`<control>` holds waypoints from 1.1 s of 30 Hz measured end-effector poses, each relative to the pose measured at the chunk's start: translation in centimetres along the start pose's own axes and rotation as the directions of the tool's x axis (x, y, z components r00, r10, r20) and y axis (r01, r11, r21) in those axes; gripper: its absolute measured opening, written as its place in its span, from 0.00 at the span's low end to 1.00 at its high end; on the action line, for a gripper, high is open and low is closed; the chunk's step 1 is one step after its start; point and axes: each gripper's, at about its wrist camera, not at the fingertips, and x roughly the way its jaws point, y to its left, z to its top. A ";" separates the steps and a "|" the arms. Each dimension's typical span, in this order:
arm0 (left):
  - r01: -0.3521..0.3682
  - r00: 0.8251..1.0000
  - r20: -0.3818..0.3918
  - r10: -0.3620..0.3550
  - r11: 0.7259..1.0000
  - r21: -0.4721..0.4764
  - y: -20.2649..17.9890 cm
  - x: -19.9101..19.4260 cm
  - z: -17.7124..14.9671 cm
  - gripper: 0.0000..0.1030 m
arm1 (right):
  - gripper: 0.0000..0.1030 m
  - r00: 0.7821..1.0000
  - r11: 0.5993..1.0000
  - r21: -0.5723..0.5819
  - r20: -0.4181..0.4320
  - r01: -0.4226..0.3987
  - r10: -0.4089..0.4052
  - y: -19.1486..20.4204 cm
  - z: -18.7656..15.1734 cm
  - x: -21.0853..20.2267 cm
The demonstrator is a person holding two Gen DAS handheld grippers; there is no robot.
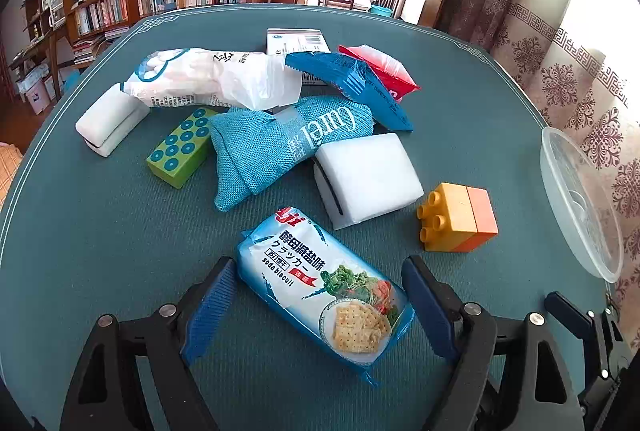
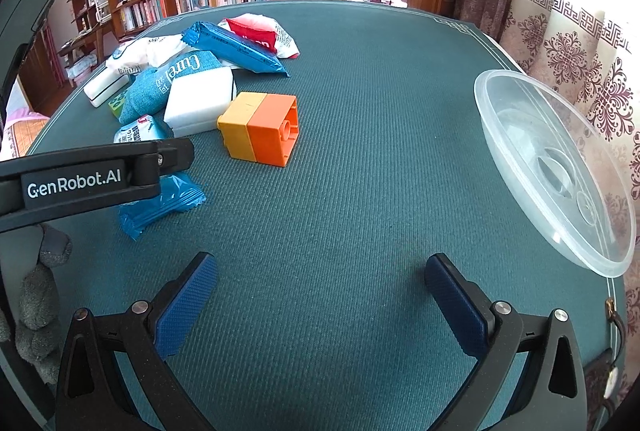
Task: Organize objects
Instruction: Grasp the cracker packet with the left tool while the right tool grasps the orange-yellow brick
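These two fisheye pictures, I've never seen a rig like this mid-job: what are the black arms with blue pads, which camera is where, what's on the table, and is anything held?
No robot here: a person carries a two-finger gripper in each hand, with a camera on each looking forward along its fingers.

The left view shows the left gripper, open, its blue pads on either side of a soda biscuit pack lying on the green table. It is straddled, not visibly clamped.

The right view shows the right gripper, open over bare cloth, holding nothing. The black bar reading GenRobot.AI there is the left gripper seen sideways.

Also on the table: a yellow and orange block, a white sponge, a blue Curel pouch, more packets behind, and a clear plastic bowl at the right edge.
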 end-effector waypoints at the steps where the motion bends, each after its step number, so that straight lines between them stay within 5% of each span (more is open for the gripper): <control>1: 0.005 1.000 0.002 -0.005 1.000 -0.002 0.4 -0.2 -0.2 0.82 | 1.00 1.000 1.000 0.000 0.000 0.000 0.000 0.0 0.0 0.0; 15: 0.031 0.999 0.024 -0.031 0.999 -0.022 4.0 -2.6 -1.1 0.77 | 1.00 1.000 1.000 0.002 -0.002 0.008 -0.008 -0.1 0.0 -0.1; 19: 0.047 0.999 0.020 -0.046 0.997 -0.066 3.4 -3.0 -1.2 0.86 | 1.00 1.000 1.000 0.001 -0.002 0.007 -0.007 -0.1 0.0 -0.1; 25: -0.013 1.000 0.004 0.014 0.997 -0.076 2.1 -1.8 -1.4 0.86 | 1.00 1.000 1.000 0.002 -0.002 0.005 -0.005 -0.1 0.1 0.0; 33: -0.017 0.999 0.030 0.018 0.999 -0.044 3.0 -2.1 -1.9 0.50 | 1.00 1.000 1.000 0.012 -0.001 -0.004 0.004 -0.2 0.4 -0.1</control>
